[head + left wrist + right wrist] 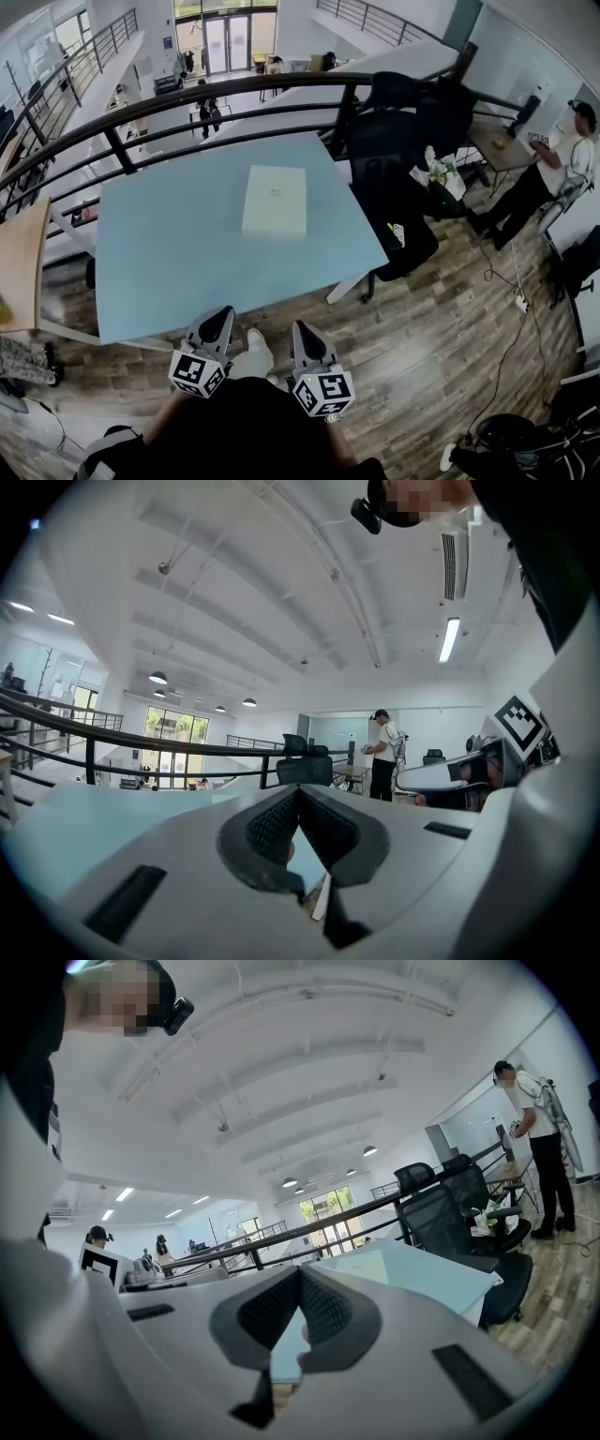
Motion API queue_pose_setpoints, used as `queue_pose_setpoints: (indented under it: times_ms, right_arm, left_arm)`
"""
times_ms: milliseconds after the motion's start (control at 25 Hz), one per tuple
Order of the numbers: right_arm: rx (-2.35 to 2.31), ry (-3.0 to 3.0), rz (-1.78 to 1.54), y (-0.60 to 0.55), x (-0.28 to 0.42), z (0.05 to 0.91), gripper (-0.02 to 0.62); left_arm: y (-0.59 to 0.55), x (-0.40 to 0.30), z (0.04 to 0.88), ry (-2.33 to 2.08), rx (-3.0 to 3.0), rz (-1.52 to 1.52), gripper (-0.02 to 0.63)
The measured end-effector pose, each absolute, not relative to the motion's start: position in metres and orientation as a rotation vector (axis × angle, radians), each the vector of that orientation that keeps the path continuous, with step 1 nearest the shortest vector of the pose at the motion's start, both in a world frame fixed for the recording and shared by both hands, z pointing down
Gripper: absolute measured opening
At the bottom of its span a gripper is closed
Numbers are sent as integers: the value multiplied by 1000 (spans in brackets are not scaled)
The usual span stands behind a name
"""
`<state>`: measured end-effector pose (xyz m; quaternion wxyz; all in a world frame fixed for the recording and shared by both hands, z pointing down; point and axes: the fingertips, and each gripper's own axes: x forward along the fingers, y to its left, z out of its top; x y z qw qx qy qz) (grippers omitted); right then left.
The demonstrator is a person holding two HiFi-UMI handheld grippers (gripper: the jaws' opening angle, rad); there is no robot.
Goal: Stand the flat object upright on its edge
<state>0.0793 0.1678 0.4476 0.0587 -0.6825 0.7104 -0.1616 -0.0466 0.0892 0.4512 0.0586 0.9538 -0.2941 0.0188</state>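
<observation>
Two grippers clenched tight on nothing: left gripper (pixel 222 316) and right gripper (pixel 302 329) side by side, just off the near edge of the light-blue table (pixel 159 246). Flat white box (pixel 275 200) lying flat toward the far middle, well apart from both.

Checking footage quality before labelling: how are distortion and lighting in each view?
Head view: fisheye bows the railing; white box on the table evenly lit, sharp. Left gripper view: black vignetted corners, glowing ceiling light. Right gripper view: same vignette.
</observation>
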Motion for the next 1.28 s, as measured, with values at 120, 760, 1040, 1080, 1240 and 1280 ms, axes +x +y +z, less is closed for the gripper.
queue_pose_setpoints:
  times_ms: [120, 760, 1040, 1080, 1240, 1280]
  right_arm:
    - [-2068, 2159, -498, 158, 84, 450, 8]
    - [-2130, 2145, -535, 91, 135, 452, 8]
    - [-2120, 2161, -530, 50, 146, 442, 8]
    - [-2119, 2162, -529, 45, 147, 441, 8]
    - [-2130, 2163, -544, 27, 154, 445, 8]
    - [-2135, 2158, -552, 23, 157, 449, 8]
  left_arm:
    - [78, -43, 456, -896, 2873, 62, 3]
    - [0, 9, 464, -872, 2840, 53, 3]
    - [-40, 18, 458, -888, 2828, 55, 3]
    - [-46, 19, 459, -889, 2826, 57, 3]
    - [-67, 28, 465, -877, 2824, 74, 3]
    - [-72, 31, 467, -871, 2828, 77, 3]
